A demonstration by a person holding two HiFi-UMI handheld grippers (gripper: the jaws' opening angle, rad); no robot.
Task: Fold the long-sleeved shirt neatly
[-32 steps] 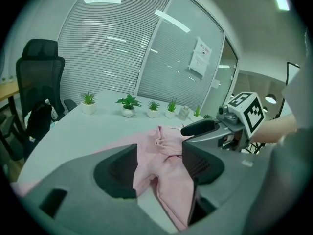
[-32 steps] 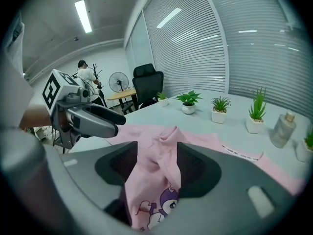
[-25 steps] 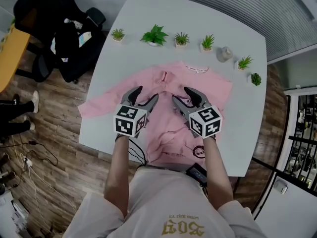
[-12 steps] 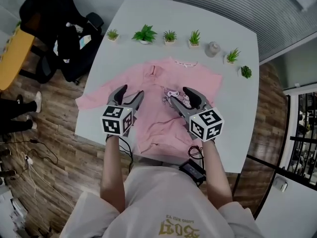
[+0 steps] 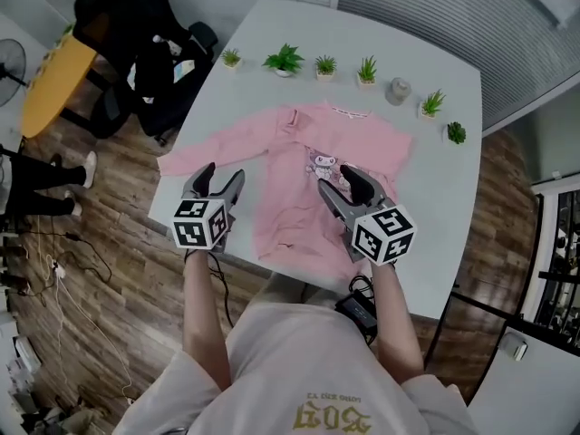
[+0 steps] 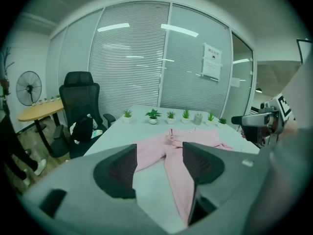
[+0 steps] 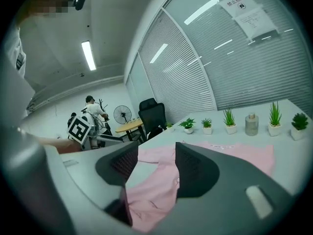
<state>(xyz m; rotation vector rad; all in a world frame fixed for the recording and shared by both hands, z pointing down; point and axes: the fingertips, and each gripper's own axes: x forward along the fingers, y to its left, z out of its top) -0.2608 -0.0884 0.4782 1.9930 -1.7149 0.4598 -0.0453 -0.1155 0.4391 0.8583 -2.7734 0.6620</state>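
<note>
1. Left tool (image 5: pixel 223 174): jaws well apart, empty, above the near table (image 5: pixel 444 198) edge beside the spread sleeve (image 5: pixel 204 155).
2. Right tool (image 5: pixel 337 181): jaws equally apart, gripping nothing, above the shirt's lower right.
3. Long-sleeved shirt (image 5: pixel 290 198): flat on the table, front up. I judge no neat fold made yet, so every fold remains.
4. Change over 1 second: my 2 tools have drawn apart from the shirt's middle, uncovering its print (image 5: pixel 324 161).
5. Potted plants (image 5: pixel 285 60): far edge.

Left gripper (image 5: pixel 223 172), right gripper (image 5: pixel 336 180): apparently agape.

Bright ceiling strip lighting; fisheye-warped edges, blurred jaws.
</note>
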